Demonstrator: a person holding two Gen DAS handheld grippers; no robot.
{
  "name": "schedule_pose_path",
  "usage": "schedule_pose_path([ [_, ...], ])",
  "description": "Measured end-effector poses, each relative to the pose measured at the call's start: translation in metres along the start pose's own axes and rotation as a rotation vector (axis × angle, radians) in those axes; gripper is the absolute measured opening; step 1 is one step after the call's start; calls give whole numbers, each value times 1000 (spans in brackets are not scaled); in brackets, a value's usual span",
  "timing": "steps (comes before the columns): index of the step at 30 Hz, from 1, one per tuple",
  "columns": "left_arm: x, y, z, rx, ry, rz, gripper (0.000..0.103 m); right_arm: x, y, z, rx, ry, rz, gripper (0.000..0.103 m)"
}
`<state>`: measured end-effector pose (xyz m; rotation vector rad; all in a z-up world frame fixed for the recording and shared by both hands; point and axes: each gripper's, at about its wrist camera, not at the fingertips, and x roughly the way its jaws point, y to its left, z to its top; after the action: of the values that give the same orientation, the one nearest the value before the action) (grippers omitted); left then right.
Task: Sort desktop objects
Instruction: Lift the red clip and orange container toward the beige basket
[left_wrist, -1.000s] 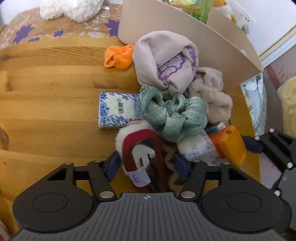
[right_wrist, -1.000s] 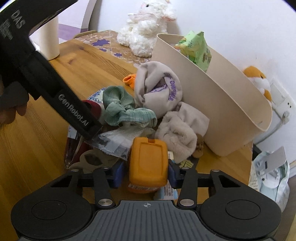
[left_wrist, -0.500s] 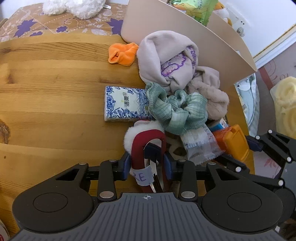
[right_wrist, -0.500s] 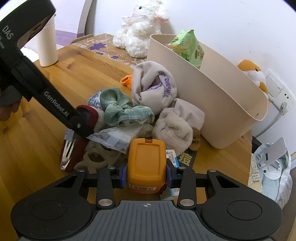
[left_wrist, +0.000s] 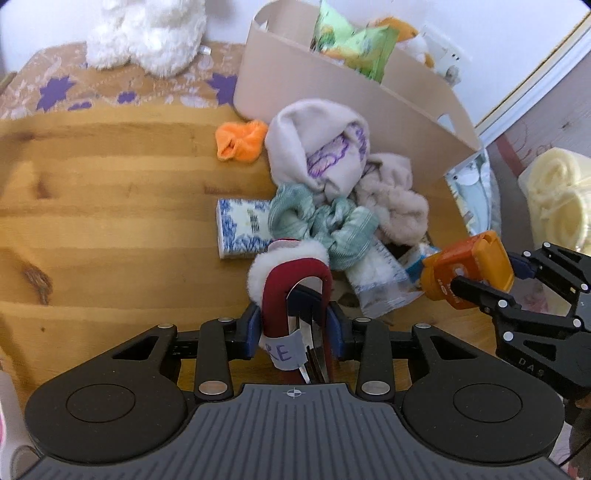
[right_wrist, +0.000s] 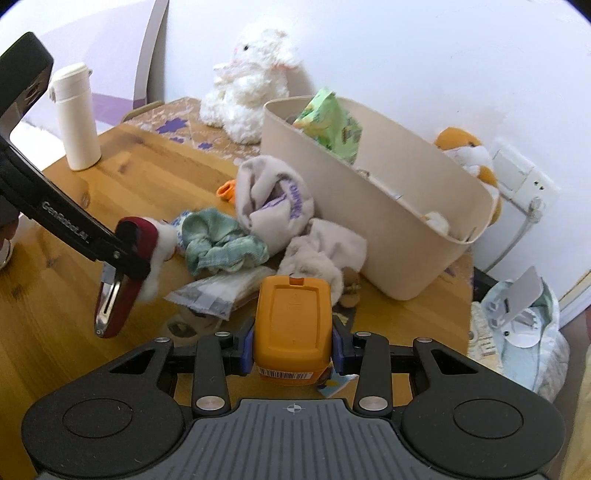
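Left wrist view: the left tool (left_wrist: 293, 332) clamps a red fur-trimmed hair clip (left_wrist: 295, 291), rigid and light, by its sides, clear of the tabletop (left_wrist: 110, 192). The right tool (right_wrist: 291, 343) pinches a hard, smooth orange plastic case (right_wrist: 291, 325) across its flanks. Both tools tilt steeply downward beside the beige bin (right_wrist: 406, 236).

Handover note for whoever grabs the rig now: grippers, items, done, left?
Left hand-held gripper: shut on the red hair clip with white fur trim, lifted off the table.
Right hand-held gripper: shut on the orange box, also lifted.
Beige bin holds a green packet.
Left on the wooden table: green scrunchie, orange scrunchie, socks, blue-white box, wrapped packet.
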<state>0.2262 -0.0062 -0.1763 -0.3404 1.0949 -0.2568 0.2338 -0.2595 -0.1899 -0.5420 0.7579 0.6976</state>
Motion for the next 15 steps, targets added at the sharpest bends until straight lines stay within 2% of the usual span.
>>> schedule_pose_path([
  [7,-32,-13,24,107,-106,5,37,-21,-23,13,49,-56,-46,36],
  [15,-56,-43,90,140,-251,-53,37,-32,-70,42,153,-143,-105,36],
])
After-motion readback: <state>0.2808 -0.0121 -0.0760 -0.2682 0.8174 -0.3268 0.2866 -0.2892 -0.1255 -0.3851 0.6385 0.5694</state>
